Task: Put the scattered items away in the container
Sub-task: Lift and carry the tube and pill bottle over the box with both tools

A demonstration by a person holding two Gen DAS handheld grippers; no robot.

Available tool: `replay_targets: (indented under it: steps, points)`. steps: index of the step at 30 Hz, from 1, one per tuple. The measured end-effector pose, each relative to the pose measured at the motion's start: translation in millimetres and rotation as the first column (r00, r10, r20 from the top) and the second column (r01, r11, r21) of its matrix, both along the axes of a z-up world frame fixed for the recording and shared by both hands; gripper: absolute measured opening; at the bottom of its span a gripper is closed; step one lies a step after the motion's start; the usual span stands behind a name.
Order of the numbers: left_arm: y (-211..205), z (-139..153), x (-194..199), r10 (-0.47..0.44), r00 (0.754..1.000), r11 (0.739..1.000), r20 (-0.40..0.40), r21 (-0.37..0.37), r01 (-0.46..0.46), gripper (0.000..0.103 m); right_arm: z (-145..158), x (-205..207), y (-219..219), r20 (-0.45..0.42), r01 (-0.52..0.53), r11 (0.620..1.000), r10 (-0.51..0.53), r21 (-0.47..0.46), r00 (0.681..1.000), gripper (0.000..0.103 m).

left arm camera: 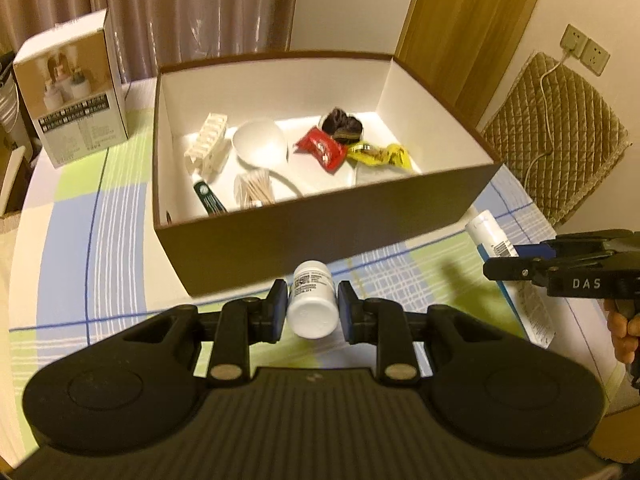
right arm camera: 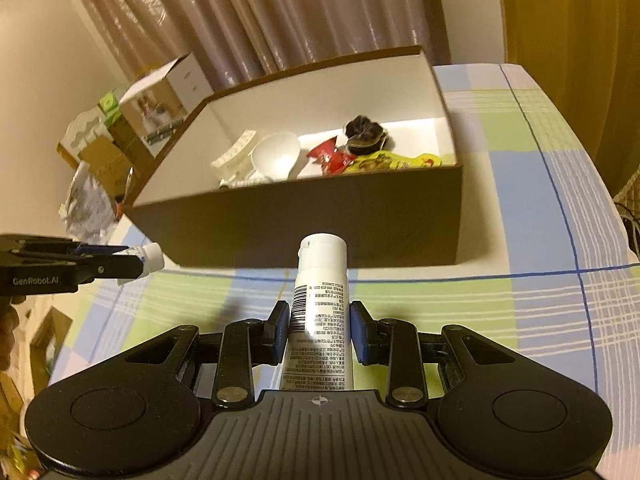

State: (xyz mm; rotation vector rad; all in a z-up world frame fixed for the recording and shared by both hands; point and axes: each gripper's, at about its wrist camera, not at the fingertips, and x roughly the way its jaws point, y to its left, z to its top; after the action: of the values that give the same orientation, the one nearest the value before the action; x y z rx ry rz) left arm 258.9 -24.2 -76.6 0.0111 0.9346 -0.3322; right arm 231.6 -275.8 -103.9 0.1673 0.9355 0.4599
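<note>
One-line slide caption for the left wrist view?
Left gripper holds a small white bottle before the brown box; right gripper grips a white tube.

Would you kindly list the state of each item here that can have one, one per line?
Left tool: shut on the white pill bottle, lifted off the table.
Right tool: shut on the white tube, cap pointing toward the box.
Brown box: open, no lid, partly filled.
White bowl: in the box, tipped on its side.
Red snack packet: in the box, sealed.
</note>
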Motion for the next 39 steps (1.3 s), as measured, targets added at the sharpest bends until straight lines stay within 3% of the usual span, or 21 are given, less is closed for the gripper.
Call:
replay_targets:
  steps: [10,19,39]
  points:
    - [5,20,5,0.013,0.998,1.0,0.056,-0.013,-0.013,0.022,24,13,-9,0.003,0.028,0.994,-0.029,0.103,1.0,0.035]
    - [5,28,13,0.005,0.997,1.0,0.081,-0.007,-0.004,0.022,33,24,-2,0.013,0.013,0.992,-0.015,0.128,1.0,0.035]
    - [6,33,75,0.015,0.994,1.0,0.106,-0.002,-0.014,0.022,62,91,16,0.073,0.027,0.978,-0.043,0.206,0.996,0.035]
